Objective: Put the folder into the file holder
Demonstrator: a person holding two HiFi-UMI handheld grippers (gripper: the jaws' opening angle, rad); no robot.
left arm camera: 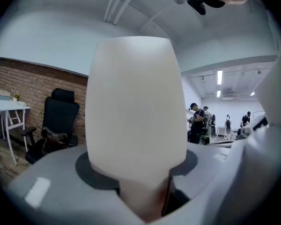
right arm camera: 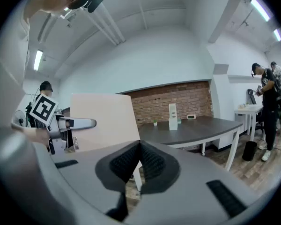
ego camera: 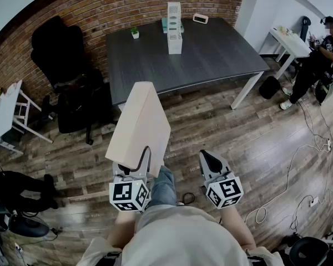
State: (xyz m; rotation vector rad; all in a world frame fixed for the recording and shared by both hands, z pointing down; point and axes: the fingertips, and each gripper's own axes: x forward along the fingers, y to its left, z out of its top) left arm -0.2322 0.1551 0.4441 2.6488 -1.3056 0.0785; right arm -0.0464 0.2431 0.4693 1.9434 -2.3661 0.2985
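Logging from the remote station: the dark table (ego camera: 211,54) is standing well ahead of both claws, across a stretch of wood floor. The folder (ego camera: 139,129) is riding in the left gripper (ego camera: 134,169), whose jaws are clamping its near bottom end, so nearly all of its body is projecting up and forward beyond the jaw tips. I am judging it to be stiff, since its faces are staying flat and are not sagging, and fairly light for its bulk. The pale surface looks smooth, so it may be slippery under the pads. With the hold at one end, I am expecting it to want to pivot. A hold nearer the middle of the spine, or a steadying touch on its side, would likely serve better. The right gripper (ego camera: 211,160) is hanging just beside it with jaws closed together on nothing. The white file holder (ego camera: 174,29) is standing upright on the table, far ahead of the left claw and slightly to its right. Hard to make out: I am finding that the folder is filling the left gripper view and blocking the table entirely. I cannot tell which side of the holder is open or how its slots are running. The small plant (ego camera: 135,32) and the small white device (ego camera: 200,18) near it are too tiny to read.
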